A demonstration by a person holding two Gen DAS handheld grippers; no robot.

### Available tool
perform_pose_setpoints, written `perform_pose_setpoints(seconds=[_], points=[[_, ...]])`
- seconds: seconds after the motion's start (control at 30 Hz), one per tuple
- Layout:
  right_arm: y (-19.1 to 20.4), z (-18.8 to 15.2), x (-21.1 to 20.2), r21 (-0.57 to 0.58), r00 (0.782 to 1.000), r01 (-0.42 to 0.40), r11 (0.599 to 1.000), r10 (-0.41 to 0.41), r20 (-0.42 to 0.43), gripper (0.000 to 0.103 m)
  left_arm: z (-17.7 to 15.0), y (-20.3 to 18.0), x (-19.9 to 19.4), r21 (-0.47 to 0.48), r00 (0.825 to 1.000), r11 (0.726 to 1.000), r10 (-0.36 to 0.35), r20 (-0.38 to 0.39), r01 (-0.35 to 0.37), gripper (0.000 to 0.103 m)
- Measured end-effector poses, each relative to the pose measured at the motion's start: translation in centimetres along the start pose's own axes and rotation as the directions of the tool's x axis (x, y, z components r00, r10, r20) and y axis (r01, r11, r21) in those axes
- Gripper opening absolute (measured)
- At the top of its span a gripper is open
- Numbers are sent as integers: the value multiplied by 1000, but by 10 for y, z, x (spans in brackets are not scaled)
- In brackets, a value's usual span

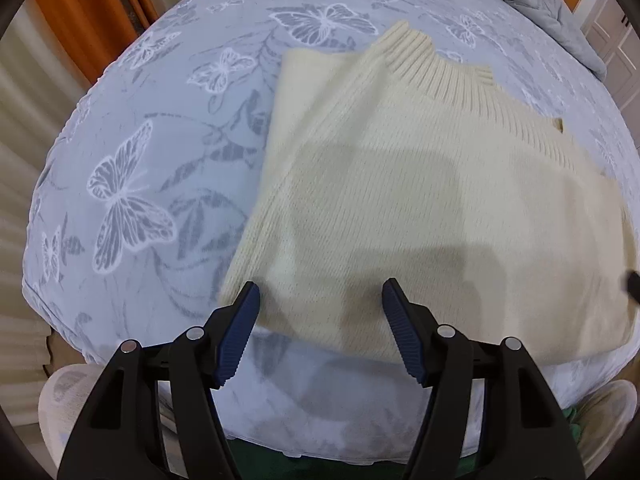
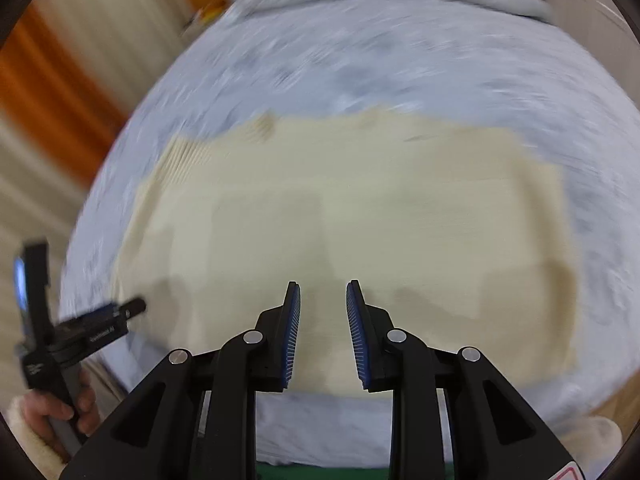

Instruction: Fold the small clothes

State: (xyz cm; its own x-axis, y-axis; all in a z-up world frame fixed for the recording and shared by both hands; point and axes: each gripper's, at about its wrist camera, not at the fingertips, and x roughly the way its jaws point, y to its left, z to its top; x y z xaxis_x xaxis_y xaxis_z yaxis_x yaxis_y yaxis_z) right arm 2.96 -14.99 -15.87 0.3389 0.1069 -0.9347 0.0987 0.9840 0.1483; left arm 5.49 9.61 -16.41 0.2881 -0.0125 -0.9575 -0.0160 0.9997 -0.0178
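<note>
A cream knitted sweater (image 1: pixel 420 200) is lying folded on a bed (image 1: pixel 160 120) that is wearing a pale blue cover with white butterflies. The ribbed collar (image 1: pixel 448 80) of the sweater is pointing toward the far side of the bed, and its lower edge is lying close to the near edge of the mattress.

The left gripper (image 1: pixel 320 300) is pointing down over the near left corner of the sweater. Its fingers (image 1: pixel 240 320) are standing wide apart, and nothing is sitting between them; the left finger is hanging over the left edge of the knit.

The right gripper (image 2: pixel 323 300) is hanging over the near middle part of the sweater (image 2: pixel 360 208). Its fingers (image 2: pixel 292 328) are standing narrow, with a small gap, and they are holding nothing. The right wrist view is blurred, so fine details of the cloth are not showing there.

In the right wrist view the left gripper (image 2: pixel 136 306) is appearing at the left, and a hand (image 2: pixel 60 408) is gripping its handle. A grey quilt (image 1: pixel 540 12) is lying bunched at the far end of the bed, and an orange curtain (image 1: pixel 80 12) is hanging behind.
</note>
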Motion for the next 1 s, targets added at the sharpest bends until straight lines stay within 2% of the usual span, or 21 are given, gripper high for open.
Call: perform_pose_setpoints(seconds=[0.07,0.1,0.17,0.23,0.33,0.43,0.53,0.6,0.63,0.67,0.7,0.73,0.8,0.83,0.9,1.0], points=[[7,2,31,-43,995,71,997,-74,-72,24,0,0,1,8,1000,1000,3,-3,-3,62],[10,3,32,-53,993,90,995,-94,-68,24,0,0,1,13,1000,1000,4,-5,-4,62],[12,9,18,-20,996,65,998,-66,-53,24,-1,0,1,16,1000,1000,1,-9,-1,62],[12,18,0,0,1000,20,1000,-20,6,24,0,2,1,20,1000,1000,-7,-7,8,62],[15,33,-11,-6,998,44,999,-43,51,24,0,2,4,23,1000,1000,-14,-6,14,62],[13,40,6,23,997,74,997,-74,15,24,0,1,5,29,1000,999,-13,-8,13,62],[4,47,44,21,993,103,995,-101,-61,24,0,2,6,31,1000,999,-20,-8,20,62],[9,52,39,9,992,111,994,-110,-60,24,1,3,5,37,1000,999,-24,-8,25,62],[9,55,31,19,995,87,996,-86,-46,24,2,5,0,31,999,999,-40,8,40,62],[4,58,15,38,999,38,999,-38,5,24,3,8,-7,18,998,998,-63,29,62,62],[0,58,2,48,999,23,999,-25,44,27,7,12,-19,0,994,996,-93,65,93,62],[-8,58,-10,56,996,26,998,-30,83,42,13,15,-27,-12,990,994,-108,91,109,63],[-36,59,-31,88,984,54,995,-68,164,62,28,17,-37,-27,982,990,-131,134,136,79],[-58,60,-40,121,975,78,990,-101,196,63,43,18,-42,-37,976,988,-142,163,150,82],[-91,64,-45,177,969,127,976,-161,189,63,66,15,-42,-48,973,987,-144,183,155,87],[-147,73,-39,269,962,174,947,-221,157,67,104,0,-26,-36,973,984,-165,161,172,89]])
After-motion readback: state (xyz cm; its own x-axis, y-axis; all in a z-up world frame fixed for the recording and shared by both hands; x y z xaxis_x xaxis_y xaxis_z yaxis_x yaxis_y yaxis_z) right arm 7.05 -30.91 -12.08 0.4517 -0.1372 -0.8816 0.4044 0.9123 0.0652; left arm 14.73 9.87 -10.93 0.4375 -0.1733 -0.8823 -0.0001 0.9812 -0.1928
